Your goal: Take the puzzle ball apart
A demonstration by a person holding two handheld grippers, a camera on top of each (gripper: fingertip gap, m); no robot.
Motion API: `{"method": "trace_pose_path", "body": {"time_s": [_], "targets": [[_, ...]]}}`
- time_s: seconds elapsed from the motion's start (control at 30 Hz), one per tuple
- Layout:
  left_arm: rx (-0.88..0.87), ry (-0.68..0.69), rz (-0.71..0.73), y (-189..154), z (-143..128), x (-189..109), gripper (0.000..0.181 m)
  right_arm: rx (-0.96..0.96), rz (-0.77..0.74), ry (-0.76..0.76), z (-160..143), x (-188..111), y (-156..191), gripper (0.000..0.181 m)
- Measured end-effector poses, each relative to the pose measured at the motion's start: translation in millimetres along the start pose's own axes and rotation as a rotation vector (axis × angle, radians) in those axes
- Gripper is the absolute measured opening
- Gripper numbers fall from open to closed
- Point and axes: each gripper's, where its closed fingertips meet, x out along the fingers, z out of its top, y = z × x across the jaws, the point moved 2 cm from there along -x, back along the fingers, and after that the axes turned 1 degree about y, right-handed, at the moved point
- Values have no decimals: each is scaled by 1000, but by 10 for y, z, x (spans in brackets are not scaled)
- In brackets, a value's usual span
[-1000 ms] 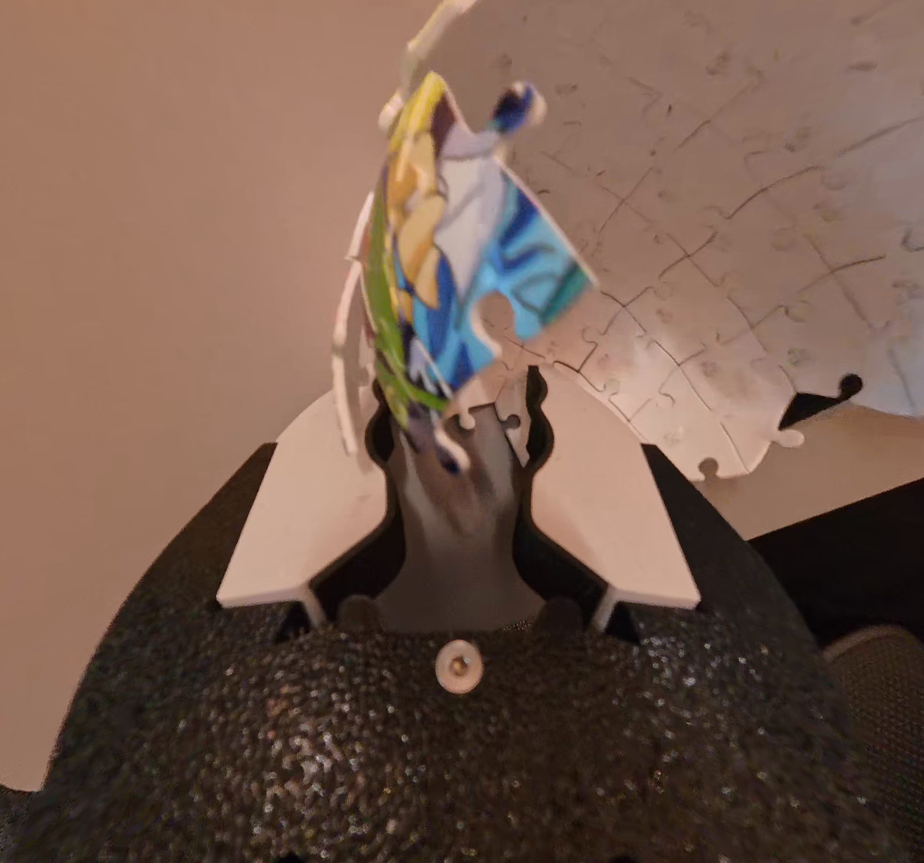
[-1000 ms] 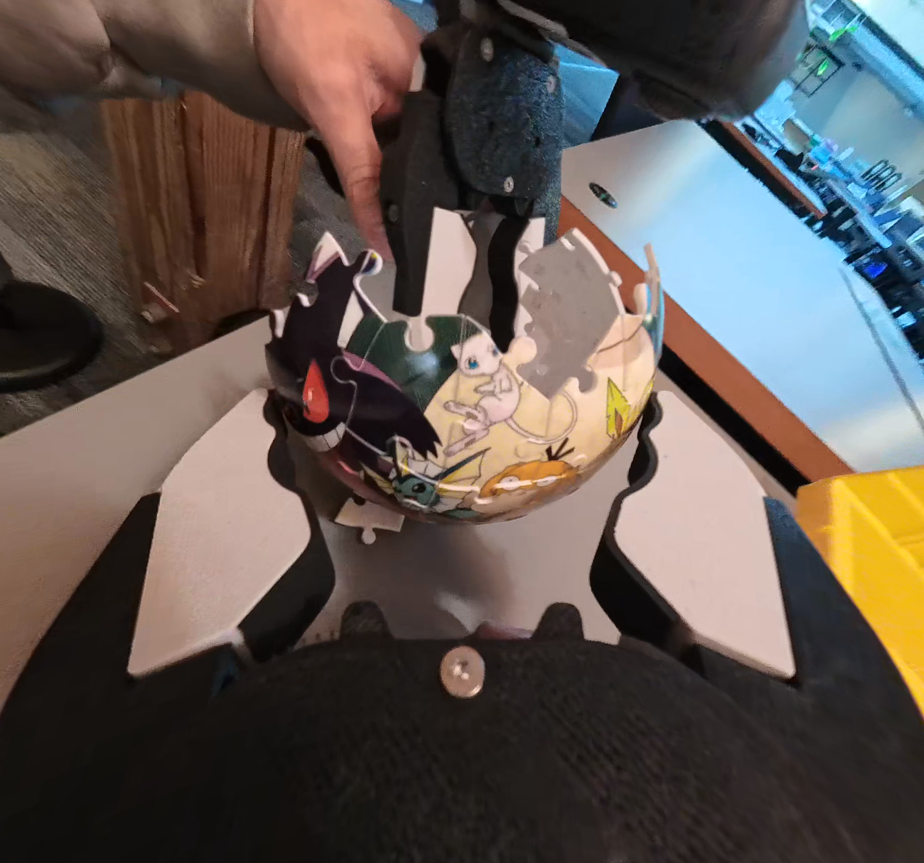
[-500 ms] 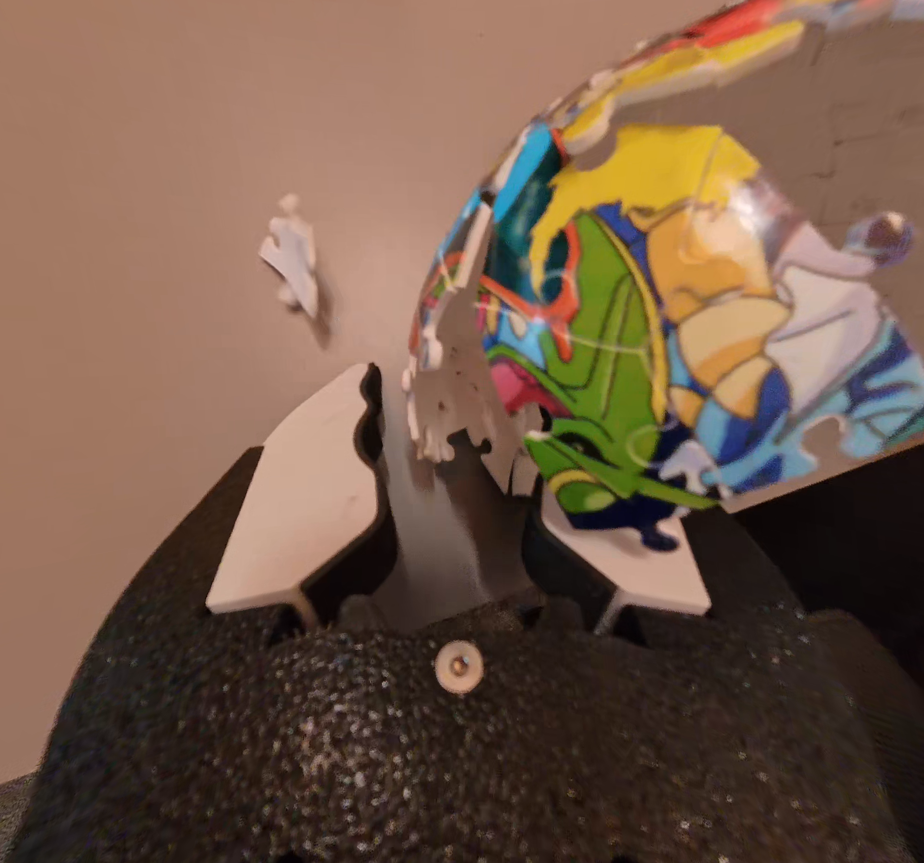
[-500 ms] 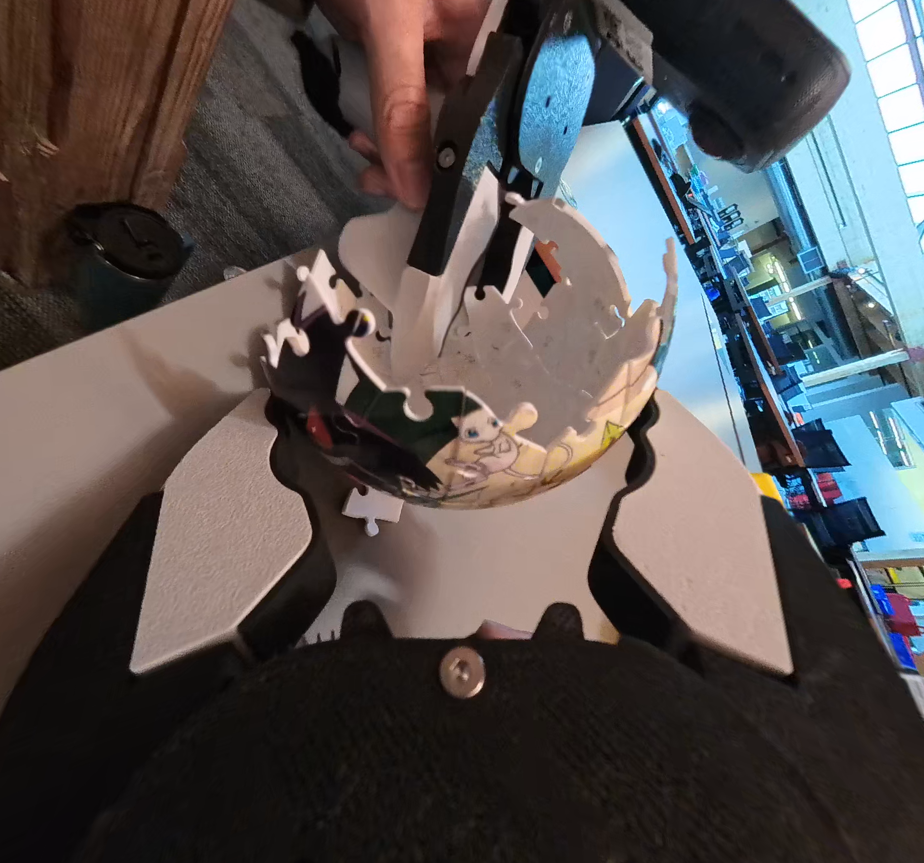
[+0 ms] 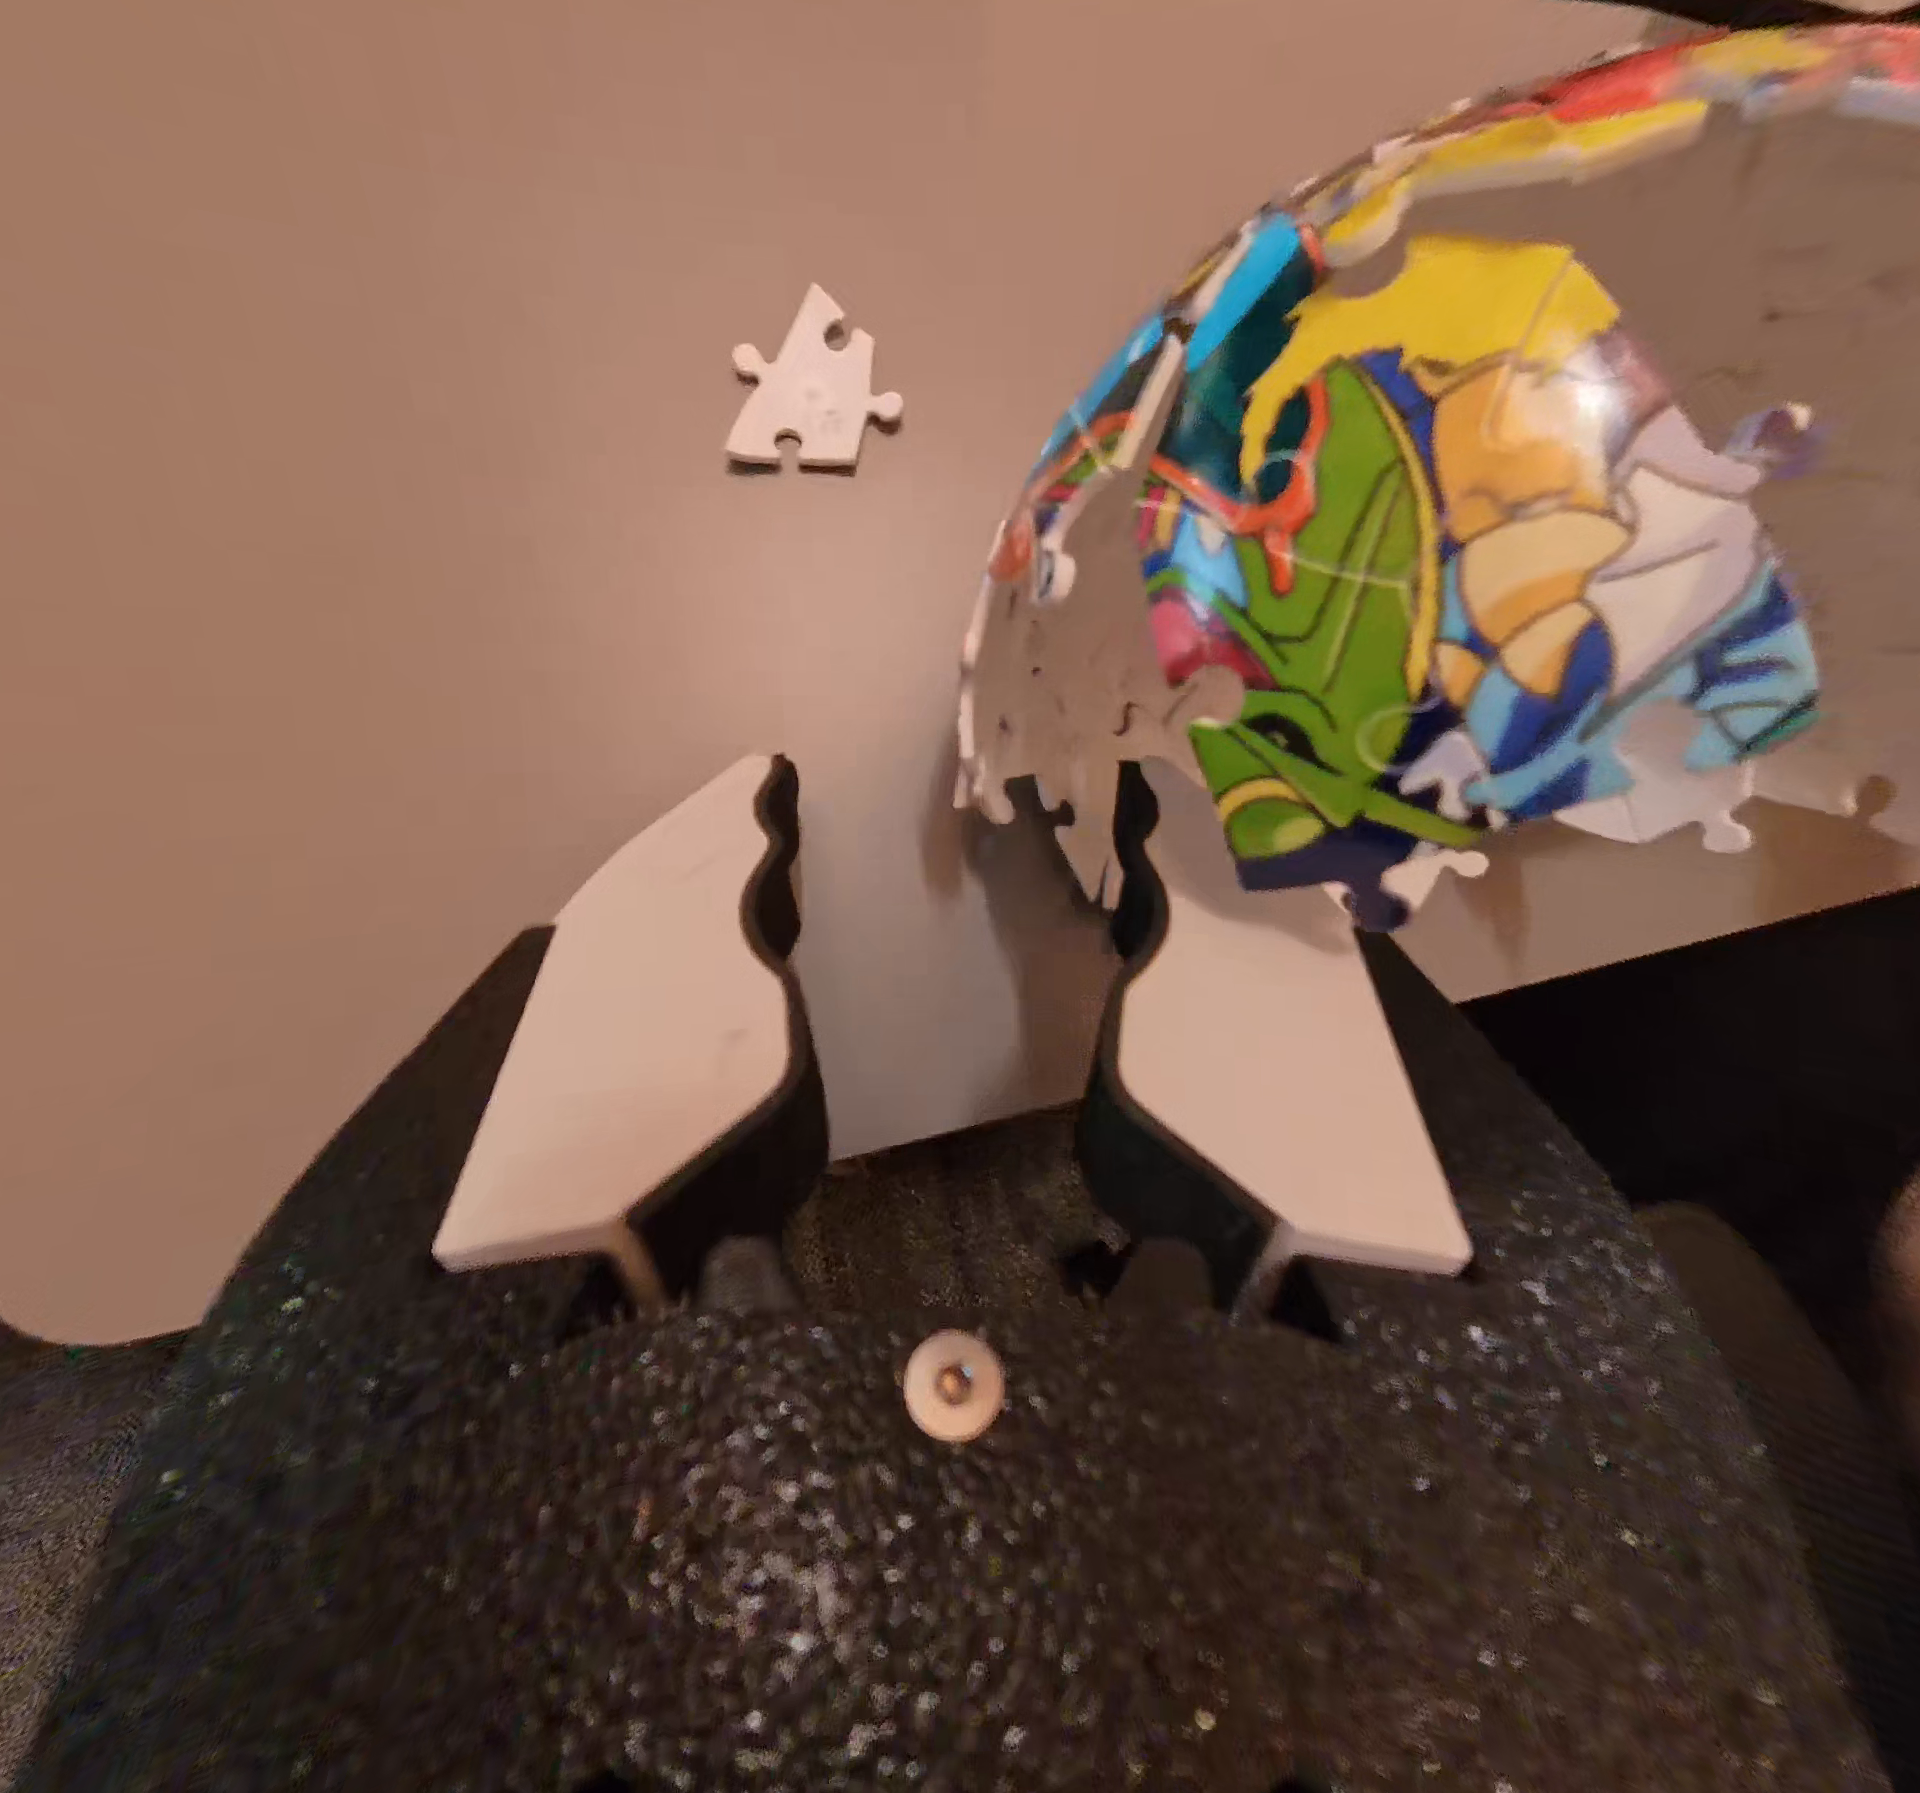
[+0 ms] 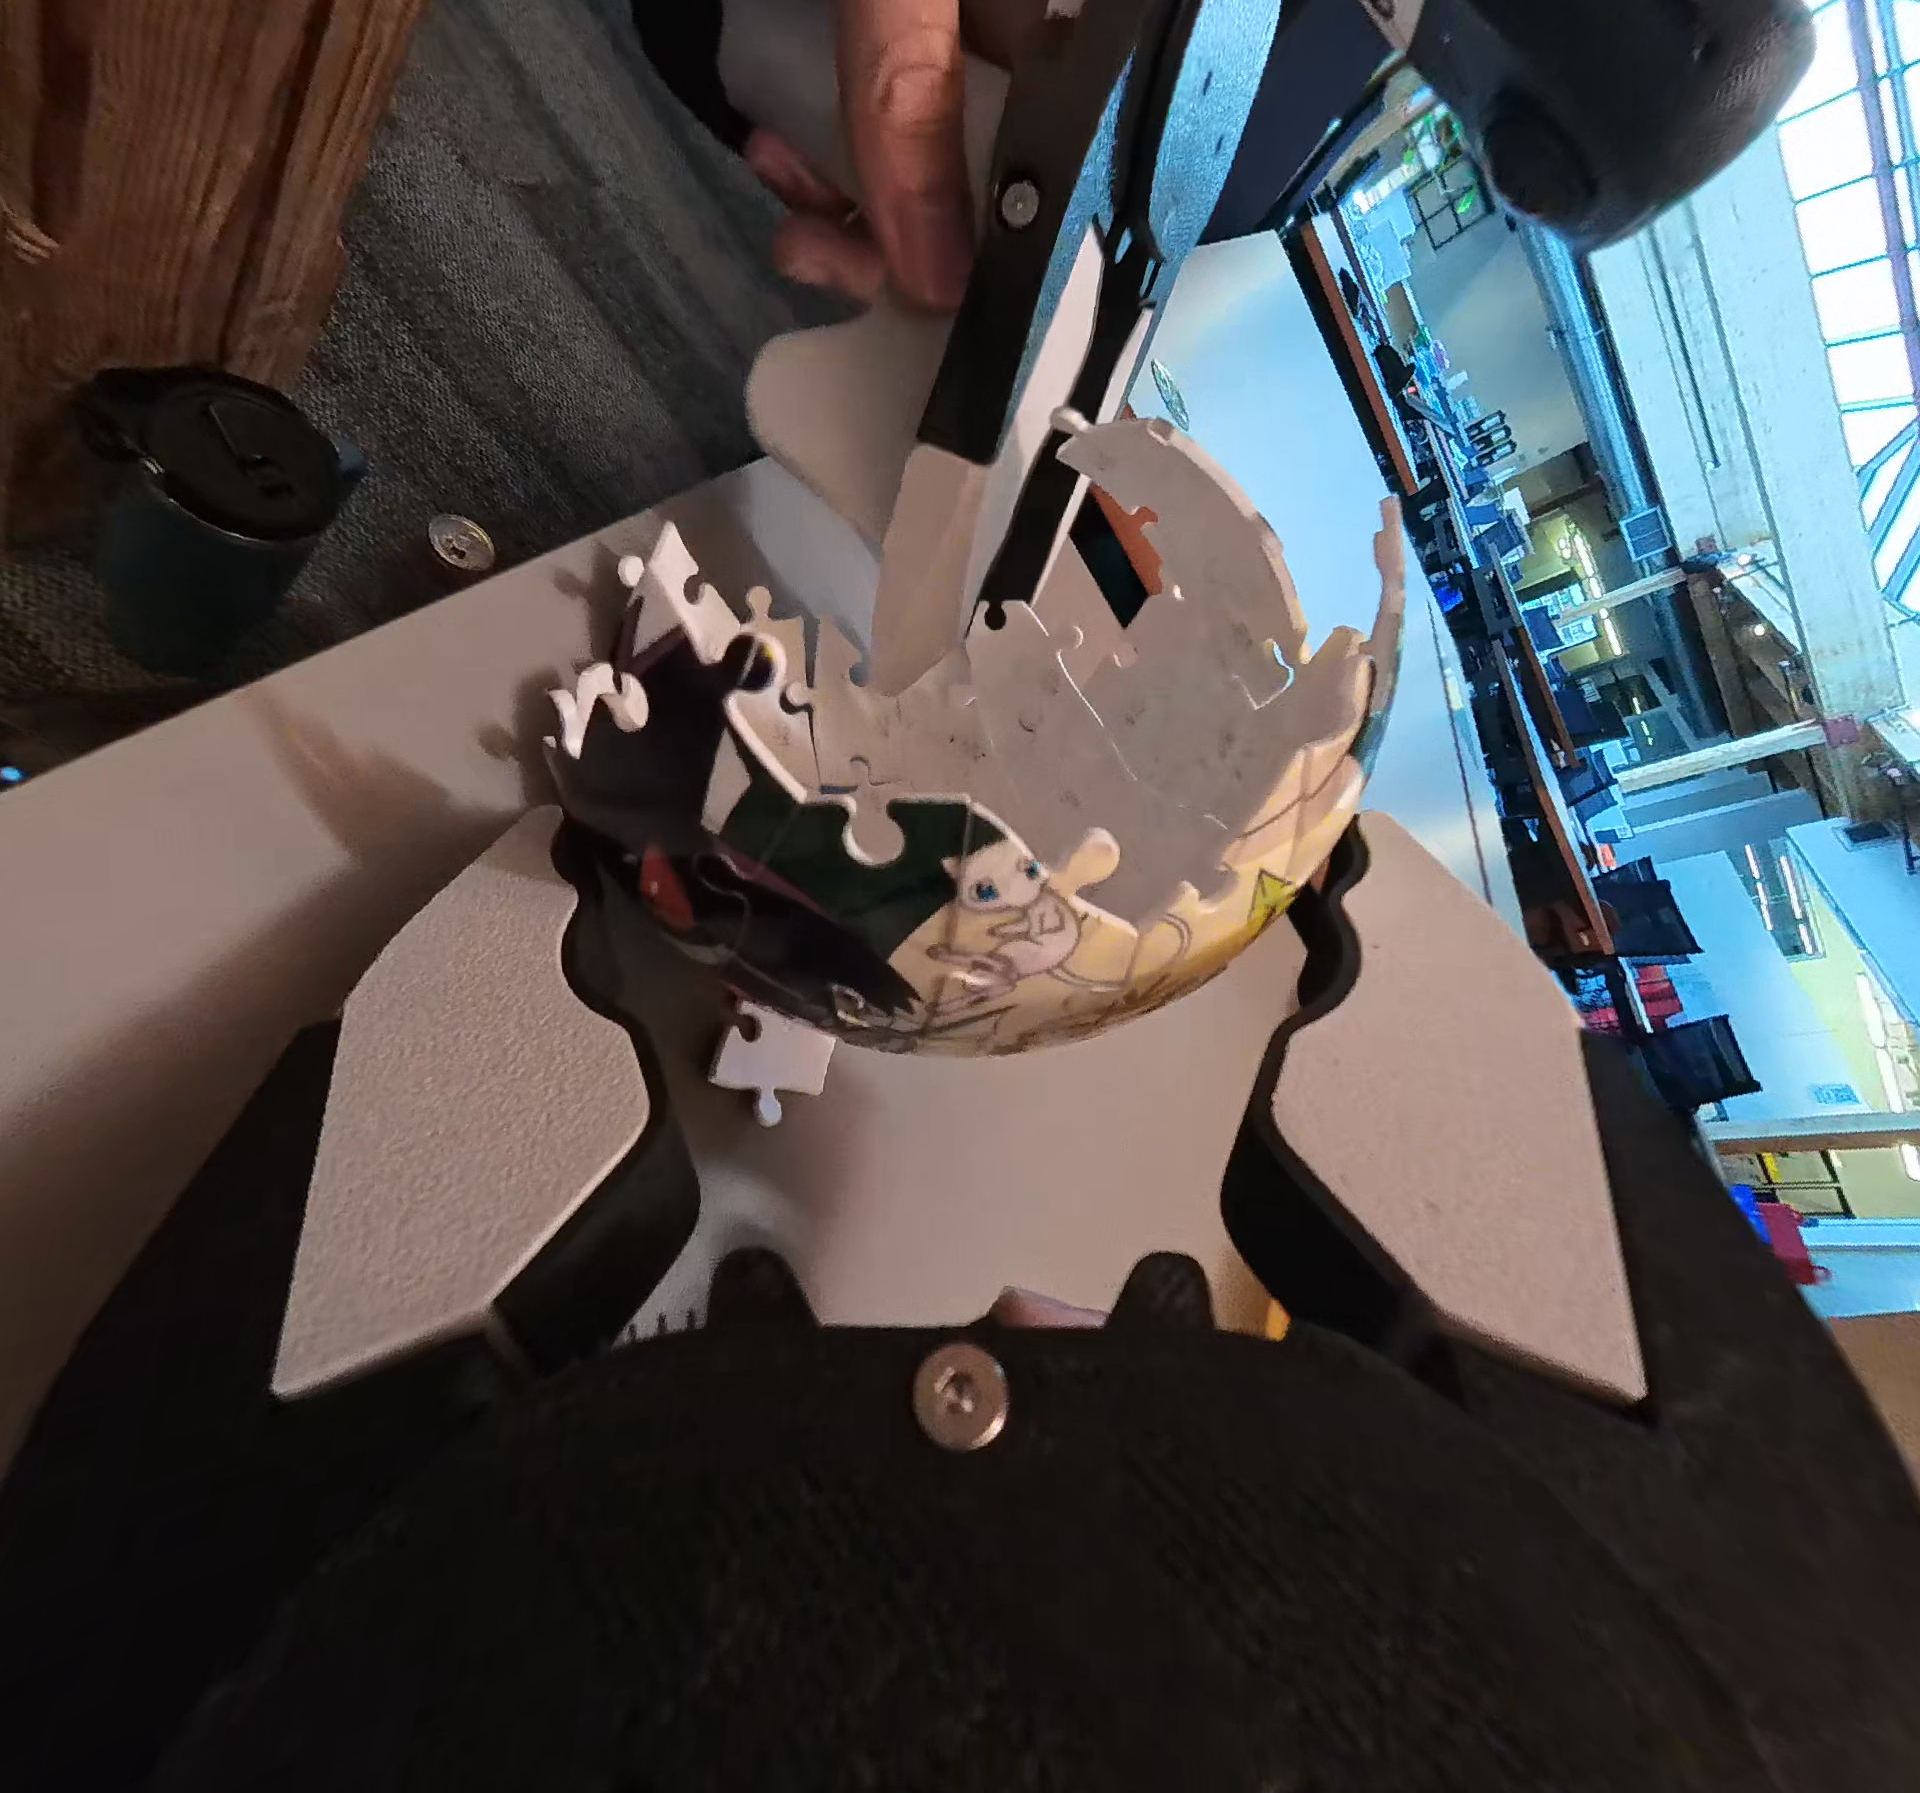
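Two tool tips: right point(image 6: 956, 912) clamps ball point(image 6: 1039, 808), left point(image 5: 951, 870) open at rim.

Pale tabletop point(image 6: 187, 860), grey carpet point(image 6: 540, 216), a wooden post point(image 6: 208, 81), bright windows point(image 6: 1860, 216) beyond desk rows

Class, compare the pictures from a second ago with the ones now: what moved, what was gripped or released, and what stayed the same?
The left gripper, which had been shut on the shell's edge, has opened and let go. A loose white piece dropped onto the table. The right gripper still cradles the puzzle ball, with another loose piece still below it.
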Motion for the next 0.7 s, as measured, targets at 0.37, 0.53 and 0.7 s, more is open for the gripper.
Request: {"method": "trace_pose_path", "body": {"time_s": [0.37, 0.53, 0.7], "targets": [[24, 43, 78, -3, -79, 139, 57, -73, 22, 77, 92, 34, -99, 124], [29, 34, 88, 8, -80, 142, 55, -14, 55, 84, 115, 113, -125, 125], [26, 29, 94, 6, -80, 145, 55, 206, 73, 36, 65, 158, -133, 140]]}}
